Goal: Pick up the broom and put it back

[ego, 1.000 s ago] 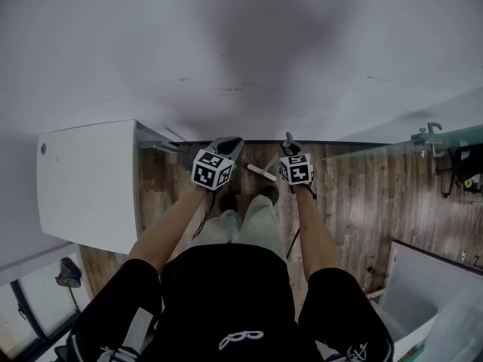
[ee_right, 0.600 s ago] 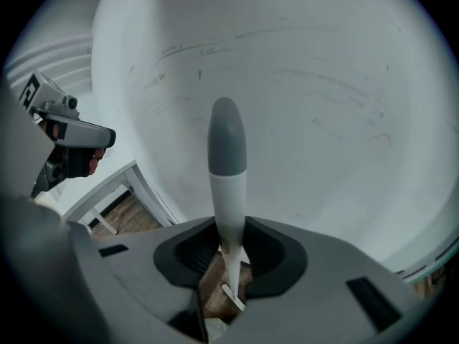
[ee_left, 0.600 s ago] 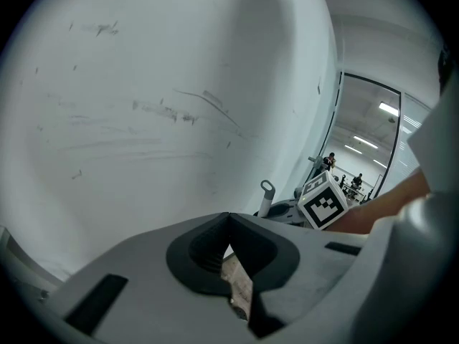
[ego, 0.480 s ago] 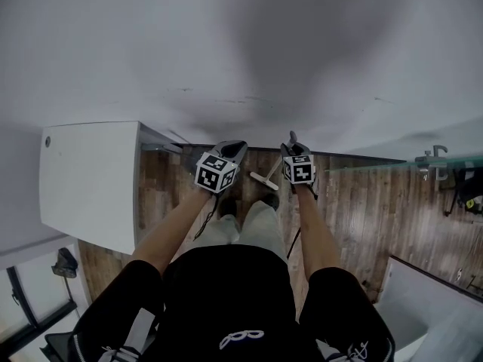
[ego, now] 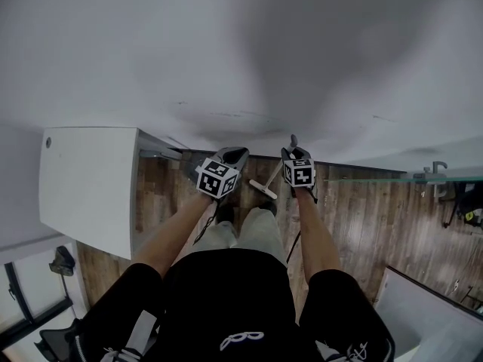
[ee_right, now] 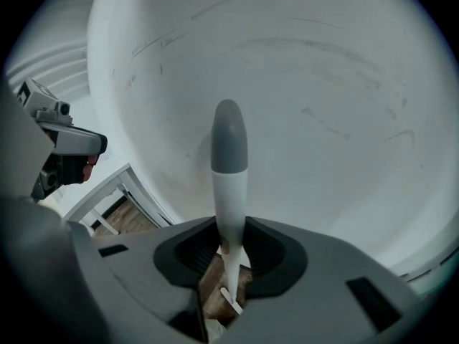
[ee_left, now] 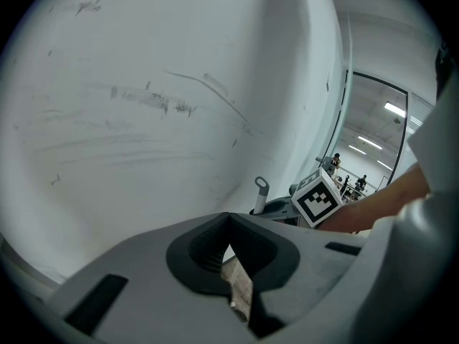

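My right gripper (ego: 293,154) is shut on the broom's white handle (ee_right: 230,192). The handle's grey tip (ee_right: 229,138) sticks up past the jaws toward the white wall. Below it, the broom's pale head (ego: 264,188) hangs over the wood floor by the person's feet. My left gripper (ego: 231,157) is beside it on the left, apart from the broom. In the left gripper view its jaws meet with nothing between them (ee_left: 229,217). That view also shows the right gripper's marker cube (ee_left: 318,199) and the handle tip (ee_left: 261,186).
A white wall (ego: 241,59) stands close ahead. A white cabinet (ego: 90,187) is on the left, and a glass panel with a metal fitting (ego: 430,173) on the right. Dark wood floor (ego: 362,217) runs between them. A white box (ego: 430,308) sits at the lower right.
Both grippers and the broom have come closer to the white wall. The strip of floor ahead has narrowed. The grips have not changed.
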`<state>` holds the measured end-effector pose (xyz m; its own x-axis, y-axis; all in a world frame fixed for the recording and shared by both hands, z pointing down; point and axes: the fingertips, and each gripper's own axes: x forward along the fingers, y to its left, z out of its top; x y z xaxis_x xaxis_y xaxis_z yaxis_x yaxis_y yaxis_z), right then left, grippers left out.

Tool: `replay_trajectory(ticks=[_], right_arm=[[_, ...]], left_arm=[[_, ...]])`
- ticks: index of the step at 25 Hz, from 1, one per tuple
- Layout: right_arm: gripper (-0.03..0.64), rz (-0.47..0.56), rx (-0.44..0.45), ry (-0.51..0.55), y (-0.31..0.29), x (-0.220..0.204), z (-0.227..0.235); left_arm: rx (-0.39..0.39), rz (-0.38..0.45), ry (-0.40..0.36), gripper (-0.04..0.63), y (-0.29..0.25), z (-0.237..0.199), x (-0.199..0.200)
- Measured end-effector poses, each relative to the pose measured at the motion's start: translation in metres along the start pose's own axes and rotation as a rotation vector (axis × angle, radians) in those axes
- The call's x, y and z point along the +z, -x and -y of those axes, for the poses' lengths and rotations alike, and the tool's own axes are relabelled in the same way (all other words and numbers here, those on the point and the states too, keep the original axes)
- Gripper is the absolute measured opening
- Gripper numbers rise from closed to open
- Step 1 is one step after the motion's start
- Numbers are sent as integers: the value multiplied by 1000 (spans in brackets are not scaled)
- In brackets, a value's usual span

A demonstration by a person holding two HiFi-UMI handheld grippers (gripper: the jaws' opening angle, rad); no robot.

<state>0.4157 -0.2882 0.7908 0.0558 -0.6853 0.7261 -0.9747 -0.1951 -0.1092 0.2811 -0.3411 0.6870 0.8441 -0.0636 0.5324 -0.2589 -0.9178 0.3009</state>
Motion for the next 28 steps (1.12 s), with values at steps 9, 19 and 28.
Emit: replay_trajectory(ticks=[9, 19, 28], right_arm=[[115, -9, 13, 1, -10, 5, 13], [159, -40, 22, -15, -10, -4, 13], [169, -4, -50, -63, 24, -9, 10]], left_arm=[[14, -6, 14, 17, -14, -6, 4], [3, -4, 20, 17, -20, -6, 8], [-40, 9, 4, 17, -1, -3, 7]])
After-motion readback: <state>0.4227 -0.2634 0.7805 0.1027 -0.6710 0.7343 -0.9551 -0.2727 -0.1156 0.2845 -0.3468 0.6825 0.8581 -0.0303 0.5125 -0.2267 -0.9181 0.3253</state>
